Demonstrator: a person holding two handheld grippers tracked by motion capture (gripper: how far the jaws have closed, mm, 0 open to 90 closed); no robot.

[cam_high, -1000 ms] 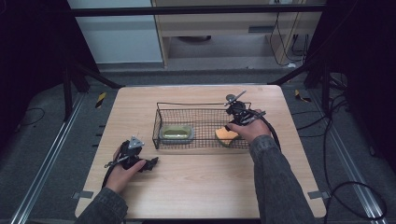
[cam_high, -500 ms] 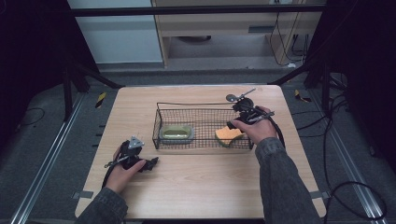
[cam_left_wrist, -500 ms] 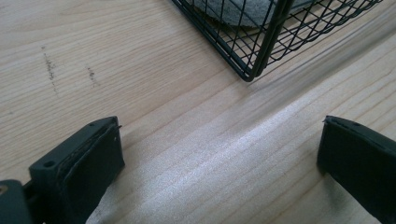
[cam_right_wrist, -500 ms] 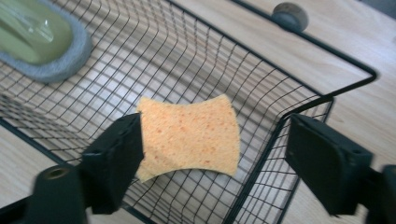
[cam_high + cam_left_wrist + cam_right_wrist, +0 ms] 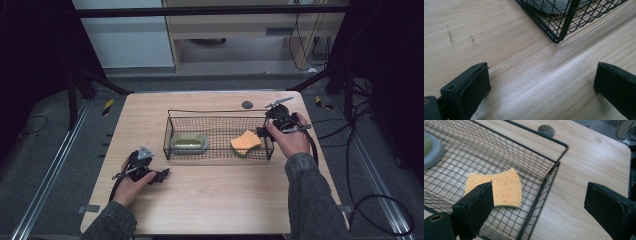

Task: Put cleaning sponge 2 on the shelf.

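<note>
A black wire basket (image 5: 217,111) stands mid-table. An orange sponge (image 5: 245,142) lies flat in its right end, and a grey-green scouring pad (image 5: 189,143) lies in its left end. My right gripper (image 5: 265,131) hovers at the basket's right end. Its jaws have just been opening and now stand wide, with nothing between them. In the right gripper view the sponge (image 5: 499,187) lies beyond the left jaw, inside the basket's wall (image 5: 549,182). My left gripper (image 5: 162,175) rests on the table in front of the basket's left corner (image 5: 564,27), open and holding nothing.
The wooden table (image 5: 225,195) has bare room in front of the basket and at its right (image 5: 584,170). A round grey grommet (image 5: 247,105) sits in the tabletop behind the basket. Cables trail off the table's right side.
My right gripper has drawn back to the right and a little up, away from the orange sponge, which stays lying in the basket. The left gripper has not moved.
</note>
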